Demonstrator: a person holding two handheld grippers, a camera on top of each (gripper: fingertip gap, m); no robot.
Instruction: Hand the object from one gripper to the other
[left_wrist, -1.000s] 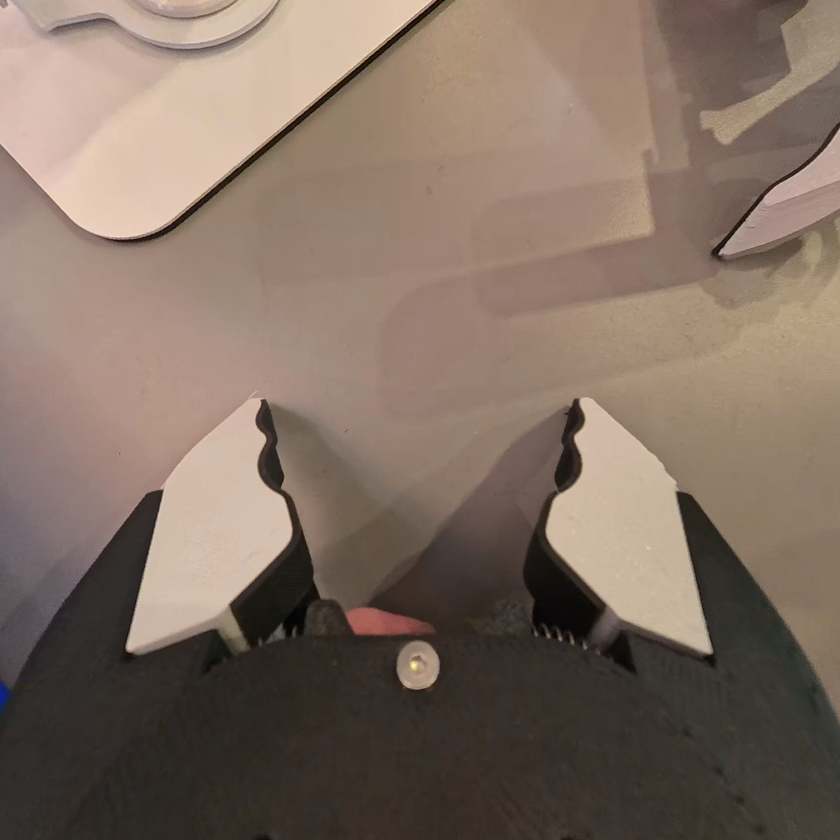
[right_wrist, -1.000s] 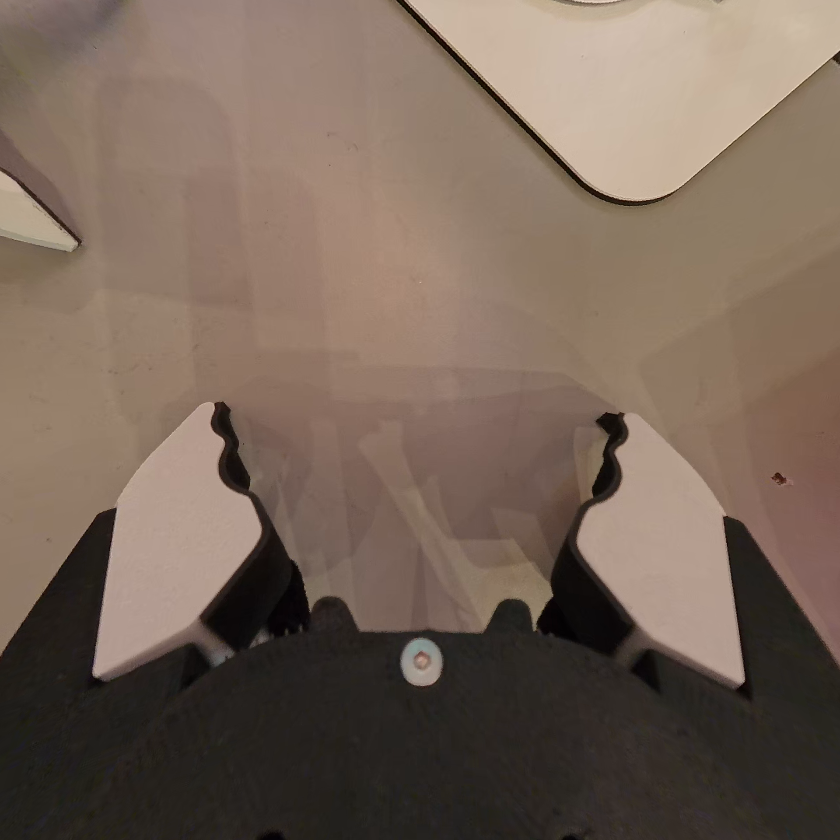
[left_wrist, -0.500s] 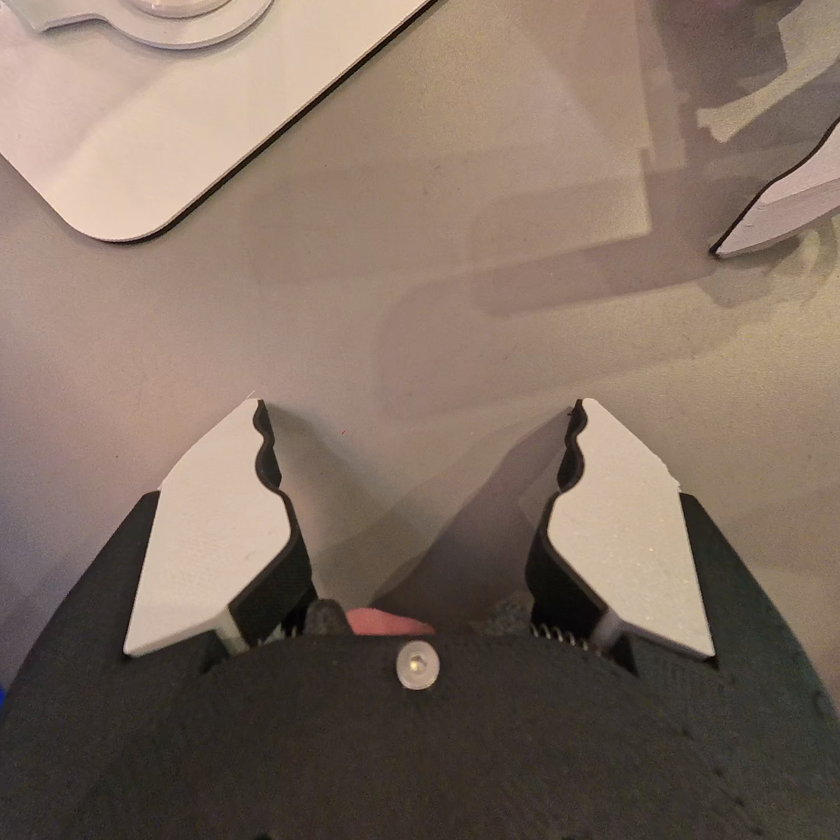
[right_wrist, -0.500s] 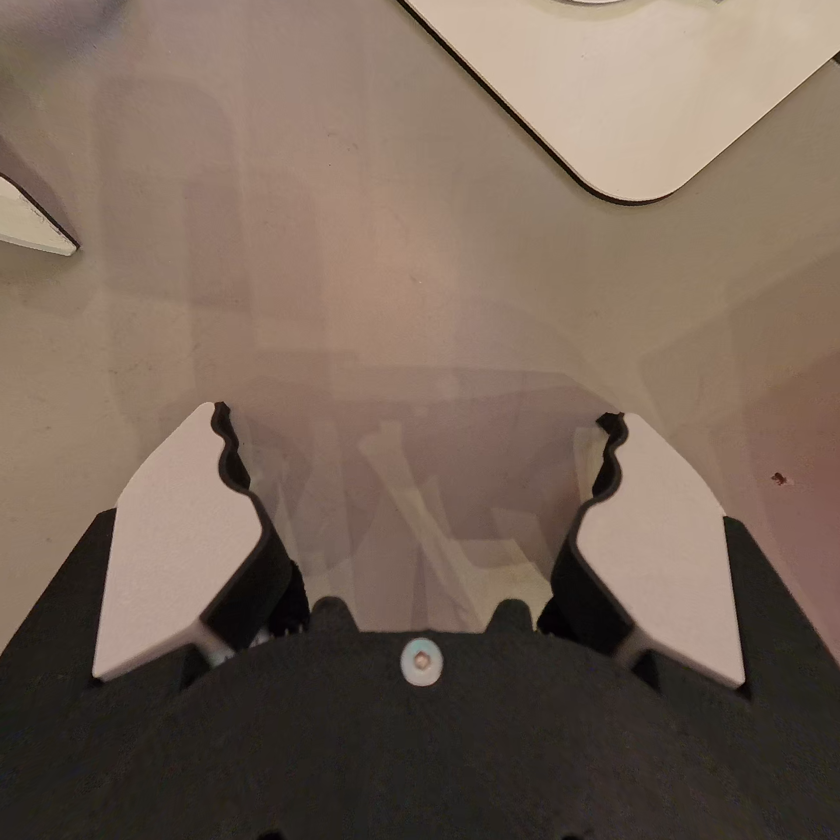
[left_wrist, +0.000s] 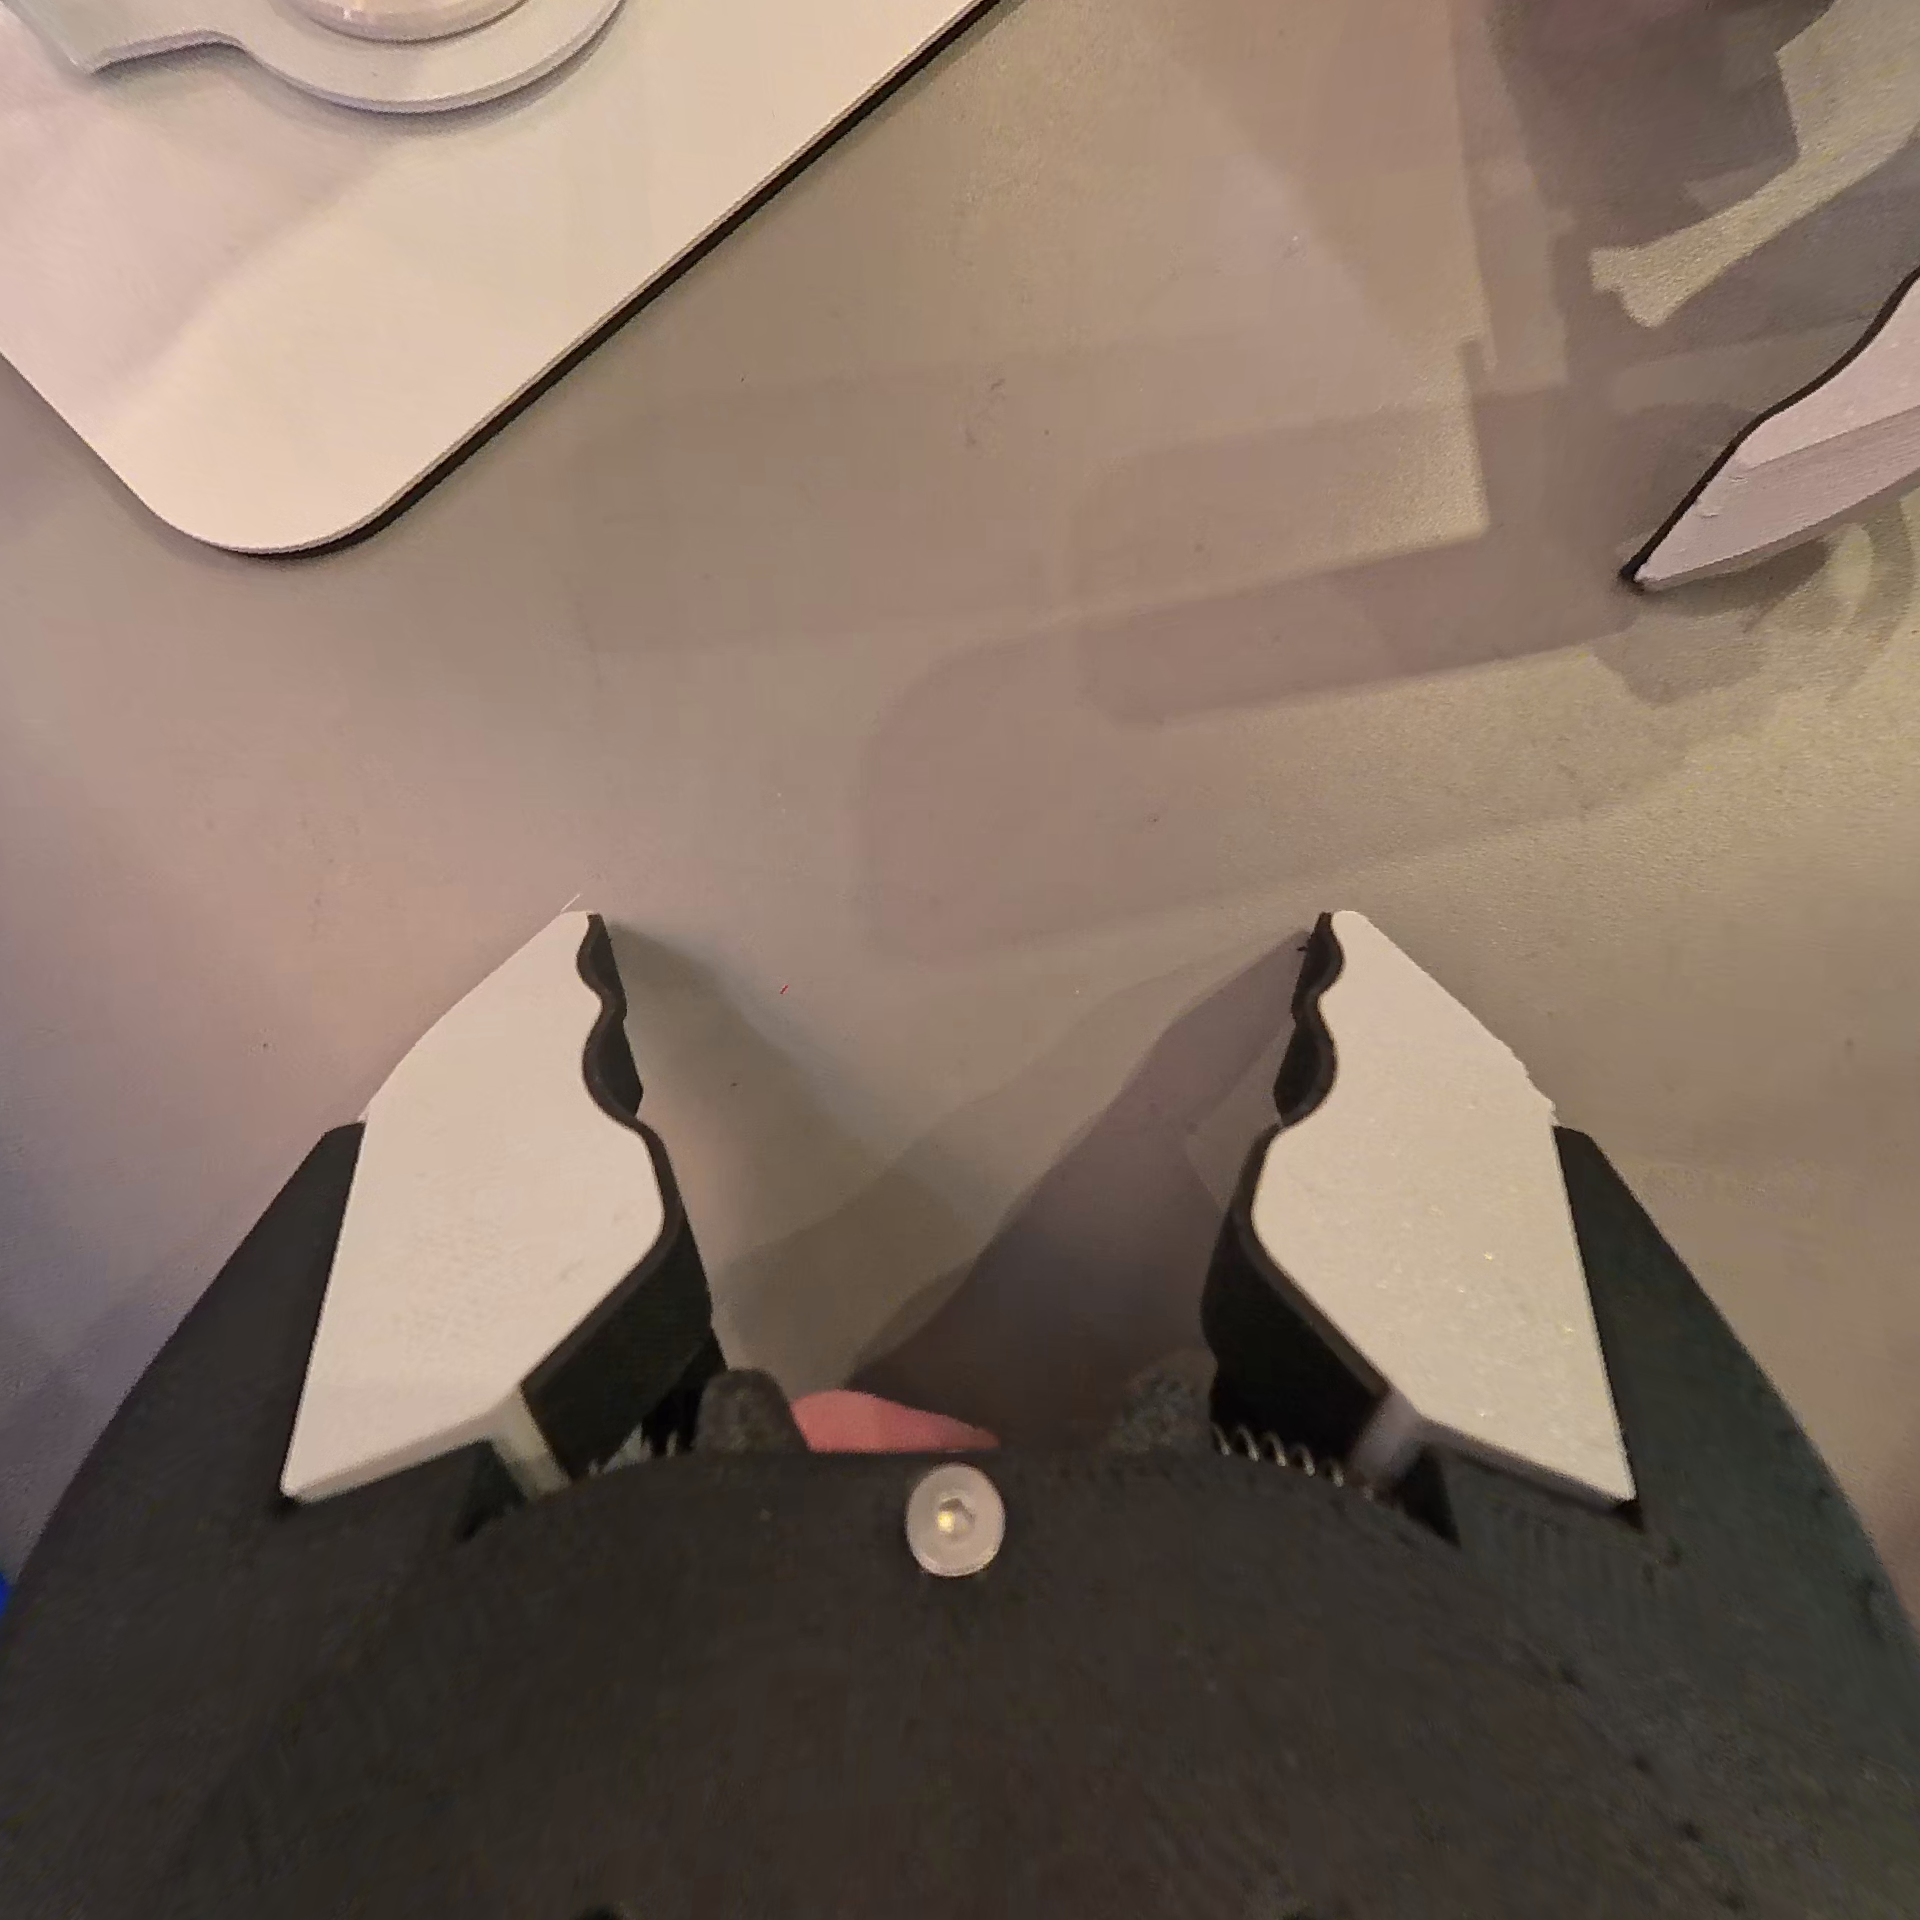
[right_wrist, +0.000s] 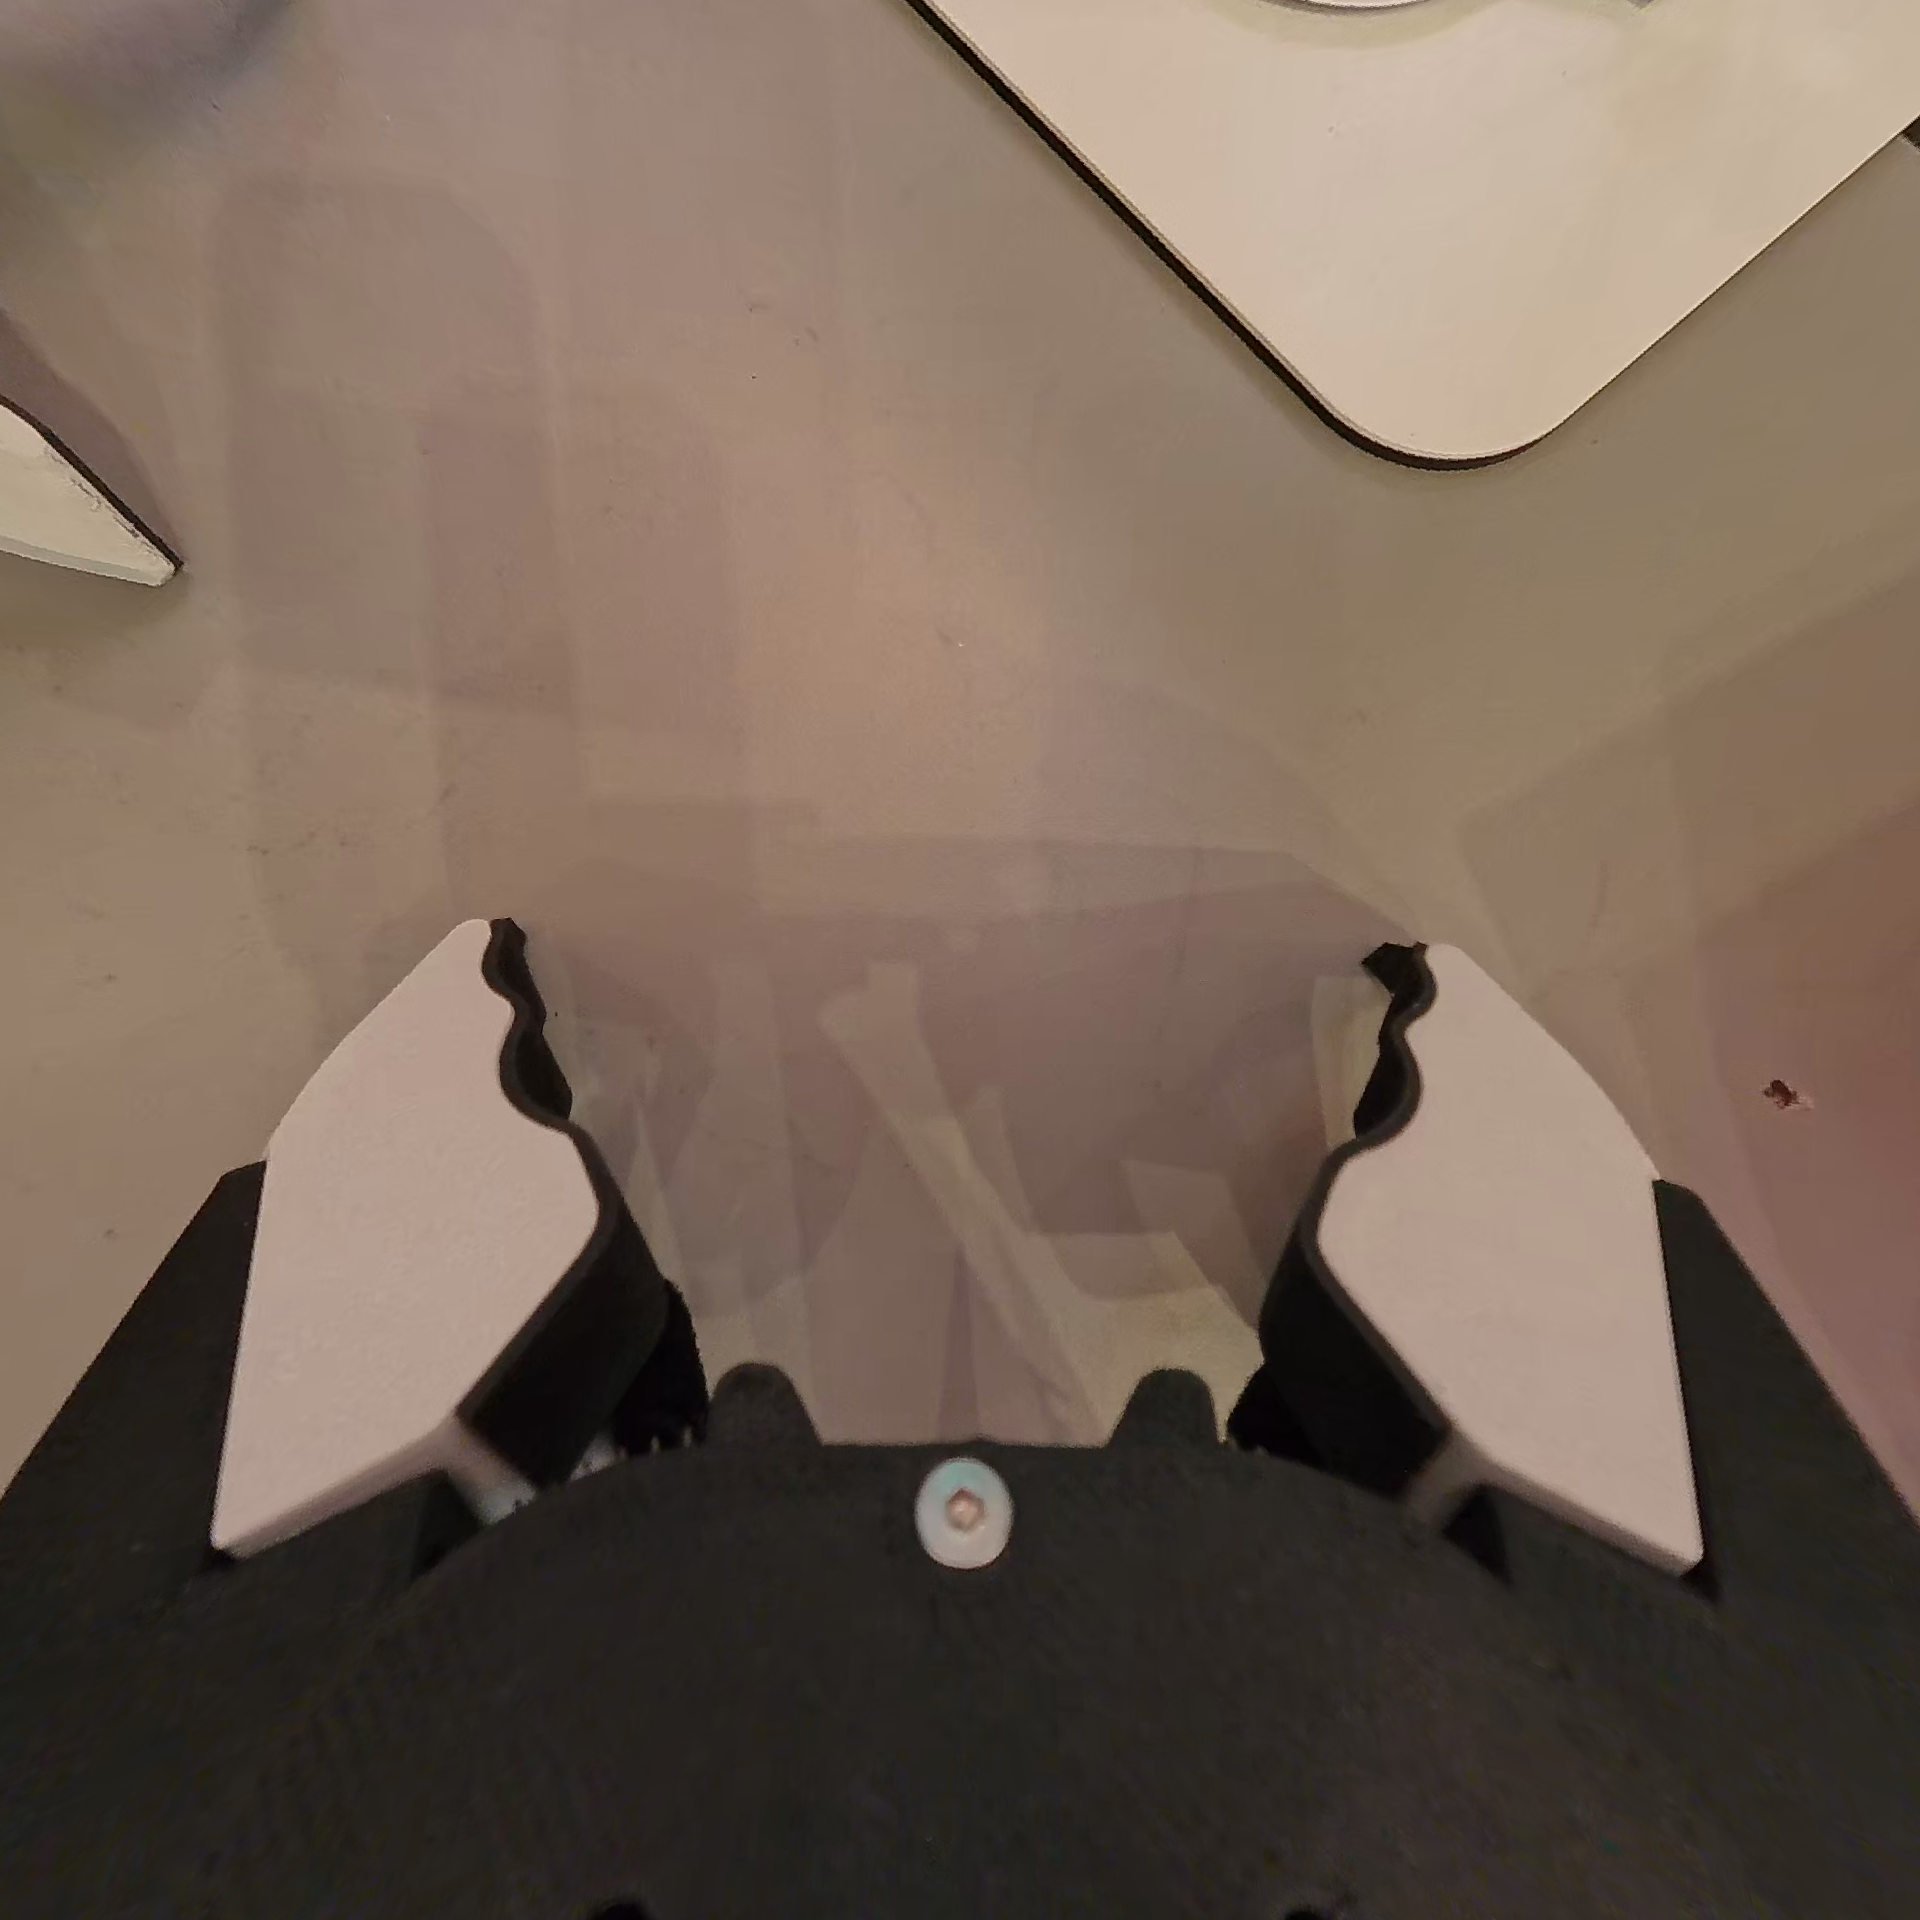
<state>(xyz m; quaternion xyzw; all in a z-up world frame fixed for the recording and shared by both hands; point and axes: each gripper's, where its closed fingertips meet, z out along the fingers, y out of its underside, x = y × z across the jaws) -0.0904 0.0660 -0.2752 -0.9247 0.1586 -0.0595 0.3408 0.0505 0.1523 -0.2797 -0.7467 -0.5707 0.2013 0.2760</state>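
Observation:
My left gripper (left_wrist: 961, 925) is open, with only bare grey table (left_wrist: 935, 623) between its white fingers. My right gripper (right_wrist: 956, 935) is open wider and also has nothing between its fingers. Both hover low over the table, side by side. One fingertip of the right gripper shows at the right edge of the left wrist view (left_wrist: 1787, 468). One fingertip of the left gripper shows at the left edge of the right wrist view (right_wrist: 73, 520). A flat white part with a clear round piece (left_wrist: 416, 52) lies on a white board at the top of the left wrist view.
The white board with a dark edge and rounded corner (left_wrist: 260, 312) lies ahead of both grippers; it also shows in the right wrist view (right_wrist: 1455, 208). A small pink patch (left_wrist: 883, 1423) shows at the base of the left fingers. Shadows cross the table.

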